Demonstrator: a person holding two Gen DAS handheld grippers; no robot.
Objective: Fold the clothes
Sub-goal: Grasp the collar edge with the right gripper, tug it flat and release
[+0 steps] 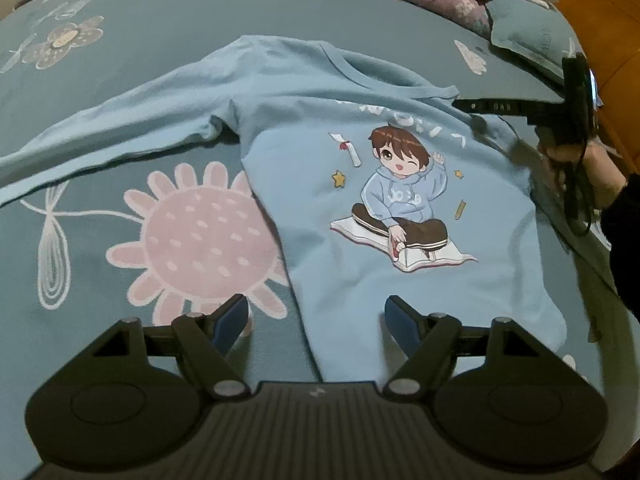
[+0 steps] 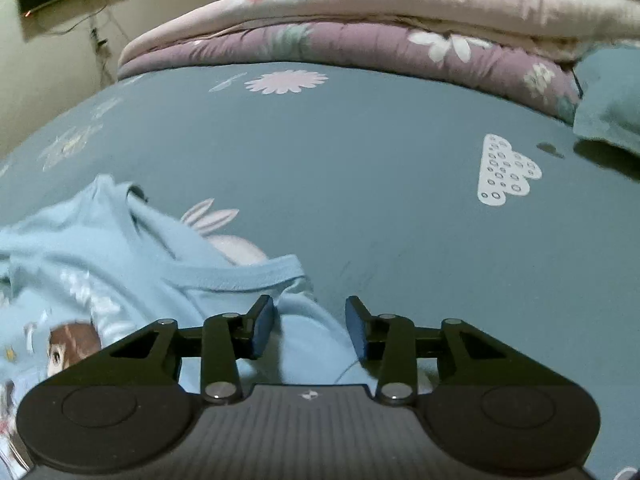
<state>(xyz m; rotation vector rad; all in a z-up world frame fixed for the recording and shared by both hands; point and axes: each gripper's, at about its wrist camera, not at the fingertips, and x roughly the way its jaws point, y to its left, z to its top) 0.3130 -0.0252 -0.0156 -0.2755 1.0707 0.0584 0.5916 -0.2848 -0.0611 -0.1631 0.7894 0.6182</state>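
Okay — light-blue long-sleeve shirt [image 1: 400,200] lies print-up on the bed sheet [image 1: 160,92], left sleeve [image 1: 100,128] spread out. My left gripper [image 1: 316,320] gapes wide over the hem; right gripper [image 2: 310,328], half-spread, straddles the shoulder edge — pinch one layer only, keep it taut.

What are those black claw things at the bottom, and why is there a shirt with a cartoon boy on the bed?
Those are two grabbers a person holds, one in each hand. Each carries a camera looking out between its fingers. One picture is from the left gripper, the other from the right gripper. Both are open and holding nothing. A light blue shirt lies on the flowery bedsheet, one sleeve stretched out, waiting to be folded. Folded quilts sit behind it.
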